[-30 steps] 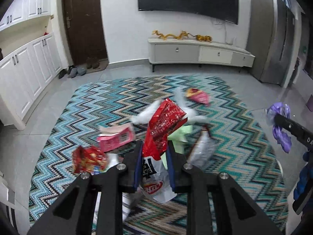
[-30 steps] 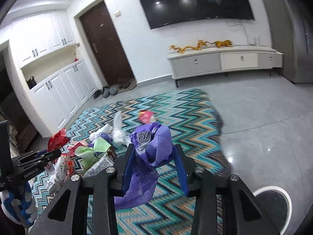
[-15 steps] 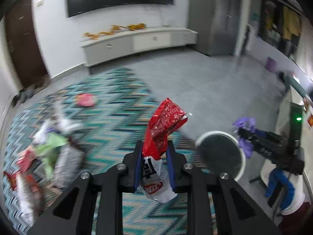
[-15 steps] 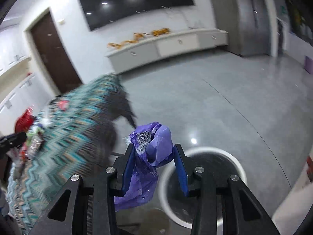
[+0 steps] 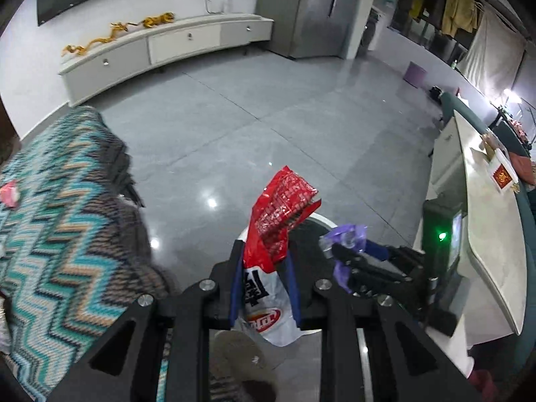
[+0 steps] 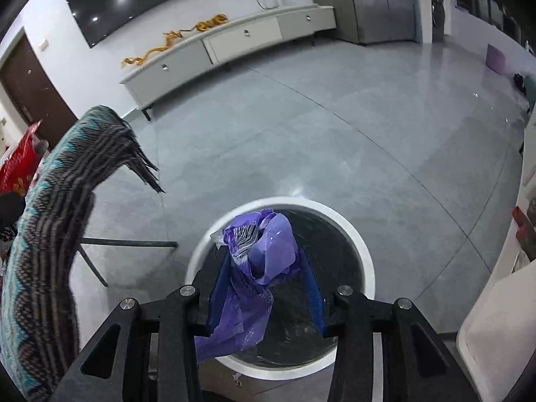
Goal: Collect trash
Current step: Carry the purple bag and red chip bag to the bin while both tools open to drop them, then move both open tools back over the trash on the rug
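My left gripper (image 5: 263, 259) is shut on a red and white snack bag (image 5: 279, 207), held above the near left edge of a round white-rimmed bin (image 5: 323, 221). My right gripper (image 6: 264, 261) holds a crumpled purple plastic bag (image 6: 261, 254) directly over the bin's (image 6: 363, 251) dark opening. Its jaws stand wider than half a second ago, and the bag still hangs between the blue pads. The right gripper (image 5: 338, 251) with the purple bag (image 5: 348, 236) also shows in the left wrist view, over the bin.
A zigzag-patterned rug (image 5: 60, 227) lies to the left, with a piece of pink trash (image 5: 10, 192) on it. A long white TV cabinet (image 5: 160, 47) stands along the far wall. A white counter (image 5: 489, 221) runs along the right. Grey tile floor (image 6: 301, 134) lies around the bin.
Both grippers swung right, away from the rug's trash pile, and now hang over the bin. The right gripper's jaws have spread wider around the purple bag.
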Demonstrator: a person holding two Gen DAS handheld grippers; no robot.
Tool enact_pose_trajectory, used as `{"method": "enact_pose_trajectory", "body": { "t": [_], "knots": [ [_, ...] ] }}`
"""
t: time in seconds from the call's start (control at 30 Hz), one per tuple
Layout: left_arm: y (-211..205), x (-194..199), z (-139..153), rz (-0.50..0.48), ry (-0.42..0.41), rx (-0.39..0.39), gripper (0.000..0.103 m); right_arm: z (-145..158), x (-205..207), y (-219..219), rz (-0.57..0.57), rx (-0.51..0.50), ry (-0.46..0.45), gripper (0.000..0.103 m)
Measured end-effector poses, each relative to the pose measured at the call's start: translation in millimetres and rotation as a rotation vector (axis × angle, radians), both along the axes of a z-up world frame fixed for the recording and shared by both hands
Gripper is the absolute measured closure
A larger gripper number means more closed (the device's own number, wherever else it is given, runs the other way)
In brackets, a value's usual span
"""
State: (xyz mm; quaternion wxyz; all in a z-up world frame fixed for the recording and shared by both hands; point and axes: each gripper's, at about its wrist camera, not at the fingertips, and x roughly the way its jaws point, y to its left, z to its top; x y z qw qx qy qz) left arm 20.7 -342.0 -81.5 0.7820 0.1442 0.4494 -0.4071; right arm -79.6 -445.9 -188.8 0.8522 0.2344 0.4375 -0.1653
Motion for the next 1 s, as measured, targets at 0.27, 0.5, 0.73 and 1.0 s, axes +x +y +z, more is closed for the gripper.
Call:
{"method": "enact_pose_trajectory", "body": {
  "t": [0.27,0.5,0.73,1.0],
  "knots": [
    [-18,0,-17,-0.014,0.086,-0.028,0.048,-15,0,-12,-0.025,0.027,0.032,0.046],
    [-11,-8,-10,-0.02,0.06,-0.038,0.048,-7,-5,-11,-0.044,0.023,0.019,0.043],
    [28,-15,8,0.056,-0.064,-0.081,0.048,18,-19,4,-0.035,-0.001,-0.023,0.043],
    [87,-16,33,0.145,-0.135,-0.137,0.048,60,-17,47,0.038,-0.041,-0.095,0.043]
  ]
}}
